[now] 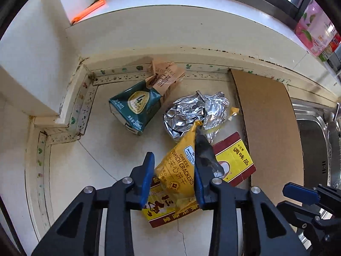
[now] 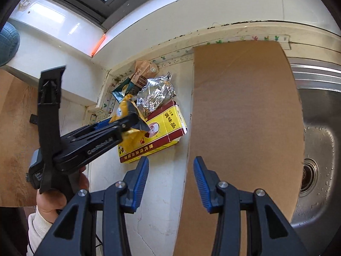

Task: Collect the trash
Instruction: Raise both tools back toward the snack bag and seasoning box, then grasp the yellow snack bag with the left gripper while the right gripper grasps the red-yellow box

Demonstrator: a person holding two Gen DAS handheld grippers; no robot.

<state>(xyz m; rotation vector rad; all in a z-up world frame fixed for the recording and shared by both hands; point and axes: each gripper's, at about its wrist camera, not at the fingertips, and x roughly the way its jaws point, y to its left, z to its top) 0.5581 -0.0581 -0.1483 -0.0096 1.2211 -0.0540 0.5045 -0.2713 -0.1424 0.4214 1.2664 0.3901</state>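
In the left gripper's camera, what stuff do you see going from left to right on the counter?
Green carton → silver foil bag → yellow and red box → cardboard sheet → metal sink.

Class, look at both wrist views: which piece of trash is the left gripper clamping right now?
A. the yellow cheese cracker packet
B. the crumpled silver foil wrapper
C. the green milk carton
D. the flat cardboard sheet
A: the left gripper has its blue fingers pressed on the yellow cheese cracker packet, held above the red and yellow seasoning box.
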